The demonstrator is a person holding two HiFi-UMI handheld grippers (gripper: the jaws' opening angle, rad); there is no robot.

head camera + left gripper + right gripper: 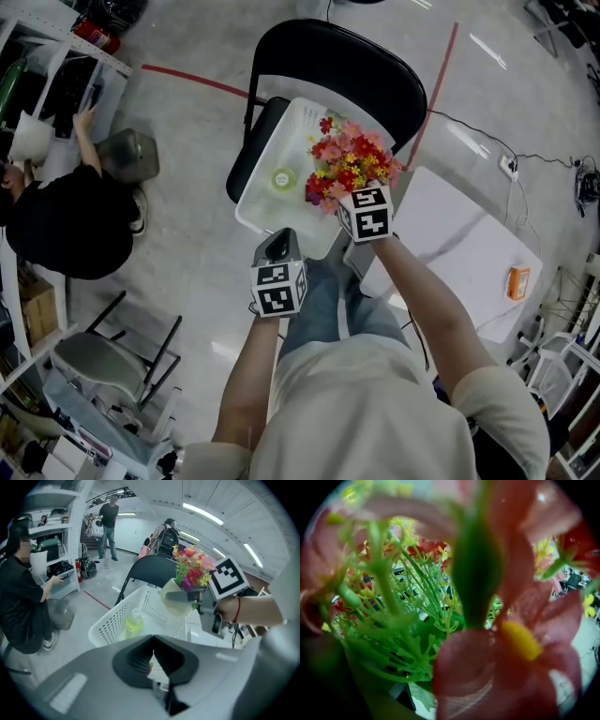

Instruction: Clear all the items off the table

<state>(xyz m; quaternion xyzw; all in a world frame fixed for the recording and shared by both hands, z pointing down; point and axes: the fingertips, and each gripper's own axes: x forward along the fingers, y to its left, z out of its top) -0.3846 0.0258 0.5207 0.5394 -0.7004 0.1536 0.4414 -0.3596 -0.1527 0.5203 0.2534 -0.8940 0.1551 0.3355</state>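
Red and yellow flowers [347,164] hang above the white basket [258,211], clamped by the right gripper [183,597], while the left gripper [152,658] is closed and empty.

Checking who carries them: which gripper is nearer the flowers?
Right. The right gripper holds the flowers over the basket; the left gripper hangs apart, by the basket's near rim.
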